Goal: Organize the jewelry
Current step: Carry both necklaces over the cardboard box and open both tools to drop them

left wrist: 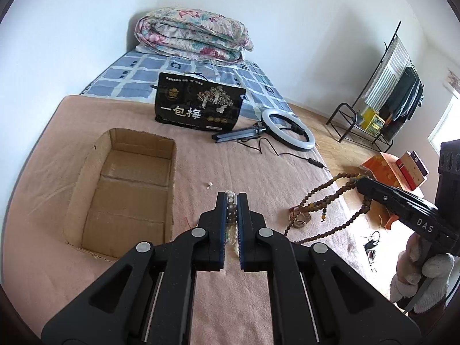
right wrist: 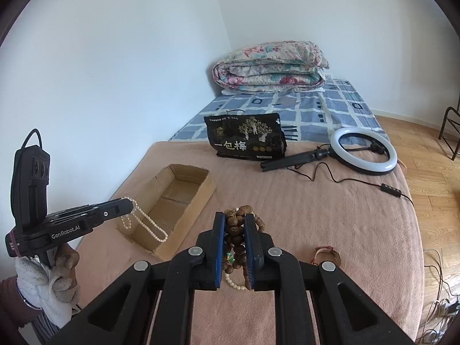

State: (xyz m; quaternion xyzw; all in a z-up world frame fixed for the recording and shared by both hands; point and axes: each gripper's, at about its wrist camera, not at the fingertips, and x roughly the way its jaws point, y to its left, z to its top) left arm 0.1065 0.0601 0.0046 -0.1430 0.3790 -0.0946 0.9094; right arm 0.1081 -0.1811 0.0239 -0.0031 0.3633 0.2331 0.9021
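Both tongs clamped: left gripper [left wrist: 232,198] nipping pearl string [right wrist: 145,222] dangling beside cardboard box [right wrist: 201,194], right gripper [right wrist: 235,218] pinching bunched wooden beads [right wrist: 234,231] above bed [right wrist: 330,224]; probably light, floppy, slippery, snag-prone, so best gripped mid-bunch w/ several strands together.

Matt black plastic on the left gripper [left wrist: 231,198], with round brushed-metal pivot pins. Smooth, glossy pearl necklace [right wrist: 145,224] beside the cardboard box [left wrist: 126,189]: matt brown corrugated paper, rough at the torn edges. Dull, grained wooden bead necklace [left wrist: 325,198] to the right of the box, clamped in the matt plastic right gripper [right wrist: 234,218]. Soft, napped pink cloth blanket [left wrist: 201,172] under the box. Glossy printed black bag [left wrist: 198,103] behind the box; smooth white plastic ring light [left wrist: 287,129] beside it.
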